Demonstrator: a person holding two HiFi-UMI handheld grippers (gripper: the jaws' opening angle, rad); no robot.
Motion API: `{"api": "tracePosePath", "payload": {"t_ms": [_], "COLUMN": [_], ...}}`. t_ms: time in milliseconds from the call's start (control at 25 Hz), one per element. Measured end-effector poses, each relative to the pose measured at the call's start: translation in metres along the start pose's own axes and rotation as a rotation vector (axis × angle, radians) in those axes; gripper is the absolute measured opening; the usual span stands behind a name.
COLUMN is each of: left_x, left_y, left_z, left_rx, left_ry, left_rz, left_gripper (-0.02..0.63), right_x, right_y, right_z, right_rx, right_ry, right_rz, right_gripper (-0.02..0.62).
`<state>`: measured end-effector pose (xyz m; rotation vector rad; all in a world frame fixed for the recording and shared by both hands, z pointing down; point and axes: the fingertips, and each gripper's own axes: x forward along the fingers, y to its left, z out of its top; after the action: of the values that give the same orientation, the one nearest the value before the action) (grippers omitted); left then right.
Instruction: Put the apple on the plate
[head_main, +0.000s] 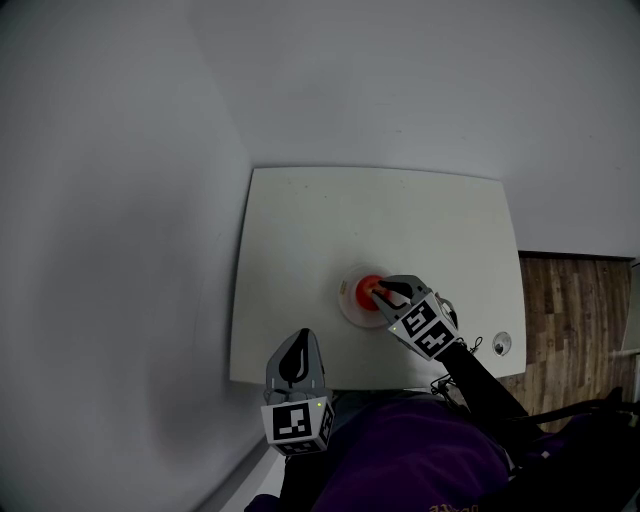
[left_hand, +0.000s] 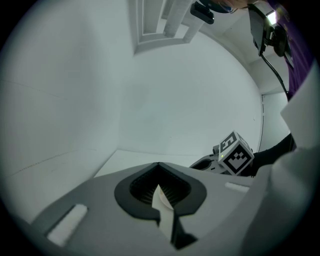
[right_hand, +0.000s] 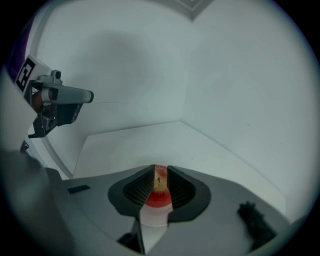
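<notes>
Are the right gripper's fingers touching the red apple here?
Touching. In the right gripper view, both dark ribbed fingers of the right gripper press against the round red apple, no gap either side.

Red apple (right_hand: 160, 194), yellowish top, pinched in R tongs (head_main: 376, 292) over white plate (head_main: 349, 307).

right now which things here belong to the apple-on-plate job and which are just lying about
In the job: apple; plate under it; right hand-held gripper, shut on the apple.
Lying about: left hand-held gripper, shut and empty; small round white thing near the table's right edge.
</notes>
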<state>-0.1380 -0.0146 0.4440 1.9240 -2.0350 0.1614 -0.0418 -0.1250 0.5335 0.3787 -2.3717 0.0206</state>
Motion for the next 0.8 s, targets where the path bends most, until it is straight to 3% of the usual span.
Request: {"api": "tracePosePath", "payload": {"t_ms": [440,800], "left_x": [0.020,0.036], "left_y": [-0.016,-0.036], "left_z": [0.002,0.016], "left_rx": [0.031,0.047], "left_ry": [0.010,-0.015], "left_rz": [-0.086,-0.131], "left_gripper": [0.008,0.008], "right_x": [-0.033,-0.080], "right_y": [-0.018,-0.038], "right_z": [0.022,0.033], "right_rx": [0.023,0.076], "right_ry": [-0.085,-0.174], "right_rz": [-0.069,-0.168], "right_gripper": [0.067,0.014]}}
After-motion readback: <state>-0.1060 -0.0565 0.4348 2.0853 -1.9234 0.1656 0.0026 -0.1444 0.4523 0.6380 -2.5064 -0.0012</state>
